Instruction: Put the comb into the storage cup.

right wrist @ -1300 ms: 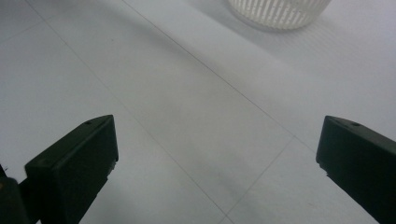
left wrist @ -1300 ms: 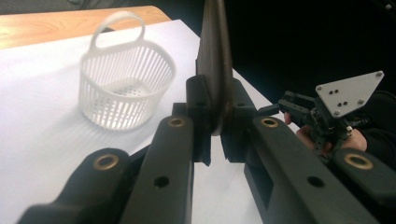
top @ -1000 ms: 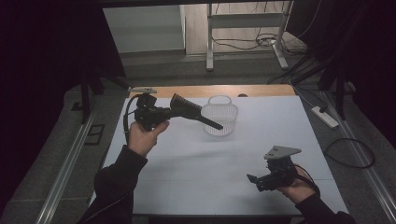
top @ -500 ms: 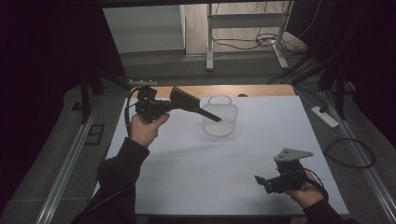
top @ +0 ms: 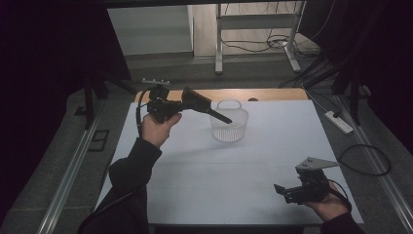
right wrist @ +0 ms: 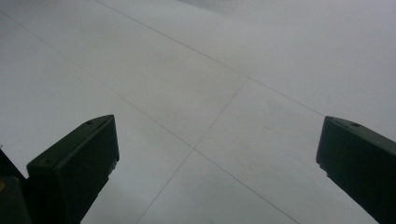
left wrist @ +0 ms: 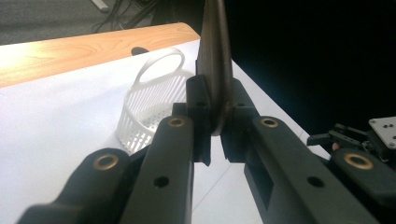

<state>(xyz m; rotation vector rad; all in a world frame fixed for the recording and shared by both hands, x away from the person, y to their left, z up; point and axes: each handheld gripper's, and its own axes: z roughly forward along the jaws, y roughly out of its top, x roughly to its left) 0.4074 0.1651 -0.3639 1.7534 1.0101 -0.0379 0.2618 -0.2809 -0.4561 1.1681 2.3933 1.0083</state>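
Note:
My left gripper [top: 207, 108] is held above the table's far left, shut on a thin dark flat object [top: 221, 117] whose tip reaches over the rim of a white slotted plastic basket [top: 229, 127]. In the left gripper view the object [left wrist: 215, 56] stands edge-on between the jaws of my left gripper [left wrist: 215, 128], with the basket [left wrist: 154, 93] behind them. My right gripper [top: 280, 189] hovers low near the table's front right corner, open and holding nothing. In the right gripper view my right gripper [right wrist: 217, 154] has its jaws wide apart over bare white table.
The white table [top: 204, 180] has a wooden strip [top: 272, 93] along its far edge. A metal frame [top: 253, 34], cables and a power strip [top: 338, 122] lie on the floor beyond. My right gripper [left wrist: 355, 140] also shows at the right of the left gripper view.
My left gripper has risen slightly with the dark object, its tip now over the basket rim. My right gripper has drifted right and toward the front edge.

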